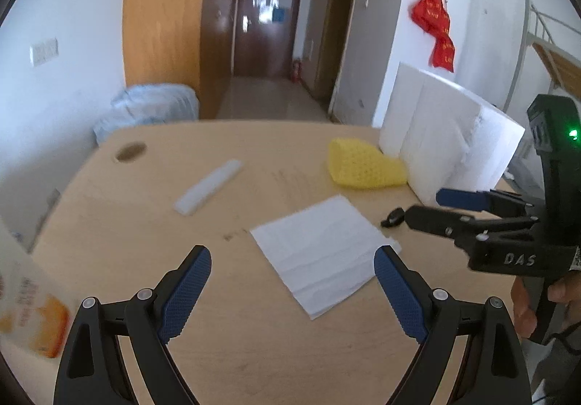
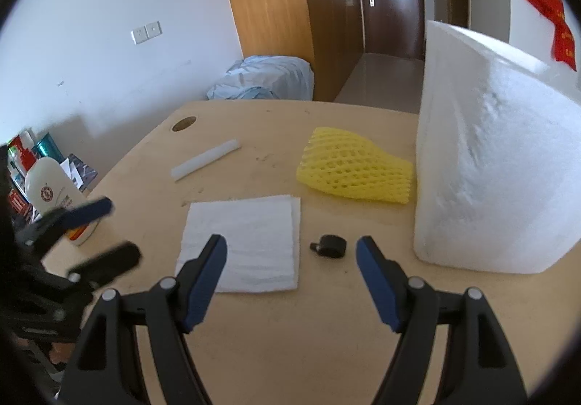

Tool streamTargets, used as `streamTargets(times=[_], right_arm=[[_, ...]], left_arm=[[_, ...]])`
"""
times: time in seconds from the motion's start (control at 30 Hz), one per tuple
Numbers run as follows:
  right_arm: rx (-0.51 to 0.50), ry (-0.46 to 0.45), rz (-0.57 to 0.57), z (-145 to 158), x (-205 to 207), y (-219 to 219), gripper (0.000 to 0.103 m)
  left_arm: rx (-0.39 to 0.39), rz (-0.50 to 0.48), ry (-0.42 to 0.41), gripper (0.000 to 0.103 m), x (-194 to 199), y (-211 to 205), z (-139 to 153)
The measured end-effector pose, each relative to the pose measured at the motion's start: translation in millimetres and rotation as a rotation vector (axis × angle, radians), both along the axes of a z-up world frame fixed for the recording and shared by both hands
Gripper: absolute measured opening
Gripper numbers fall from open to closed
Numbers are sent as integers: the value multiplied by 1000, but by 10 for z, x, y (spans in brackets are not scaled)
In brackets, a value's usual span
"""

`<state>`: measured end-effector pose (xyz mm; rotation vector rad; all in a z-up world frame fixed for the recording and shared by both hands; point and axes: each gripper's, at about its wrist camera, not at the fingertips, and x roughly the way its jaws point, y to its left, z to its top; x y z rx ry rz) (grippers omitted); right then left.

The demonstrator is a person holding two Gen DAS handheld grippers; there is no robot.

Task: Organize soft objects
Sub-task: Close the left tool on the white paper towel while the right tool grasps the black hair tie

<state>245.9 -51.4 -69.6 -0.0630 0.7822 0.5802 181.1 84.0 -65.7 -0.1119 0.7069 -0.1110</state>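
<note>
A white folded tissue [image 1: 321, 254] [image 2: 243, 241] lies flat on the wooden table [image 1: 145, 230] [image 2: 326, 350]. A yellow foam net sleeve [image 1: 363, 165] [image 2: 354, 169] lies beyond it, against a large white foam block [image 1: 450, 143] [image 2: 494, 165]. A thin white foam strip [image 1: 208, 185] [image 2: 205, 160] lies to the far left. My left gripper [image 1: 292, 270] is open and empty just short of the tissue; it also shows in the right wrist view [image 2: 105, 230]. My right gripper [image 2: 290, 256] is open and empty over the tissue's right edge; it also shows in the left wrist view [image 1: 417, 207].
A small black ring-like object [image 2: 328, 245] [image 1: 394, 216] lies right of the tissue. A white bottle [image 2: 54, 194] stands at the table's left edge. A cable hole [image 2: 184, 123] [image 1: 130, 151] is at the far left corner. An orange-printed packet [image 1: 25, 299] is at the left.
</note>
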Motion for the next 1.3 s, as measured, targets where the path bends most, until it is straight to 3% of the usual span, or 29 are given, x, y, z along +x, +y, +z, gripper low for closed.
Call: streamTargets(times=[0.23,0.4,0.47,0.8,1.07,1.2,1.3], right_arm=[[-23,44,-5,-142,174,23,77],[-20,85,1,-248,267,13,64],[-32,96,-2,-294,302,21,60],[-46,100,-5,-347,390,-16,60],[-49,106,-8,-387,426,-21,60],[-81,95,-12,-385,408,18,58],[-102,93,-21,-385,402,37,54]], left_arm=[[33,9,19,91,116,-46,-85],[38,42,19,91,184,-10,-96],[22,6,39,91,265,-39,-120],[23,-41,121,91,484,-123,-314],[29,-60,178,73,624,-171,-431],[53,-63,173,70,647,-214,-439],[54,-63,170,61,645,-215,-436]])
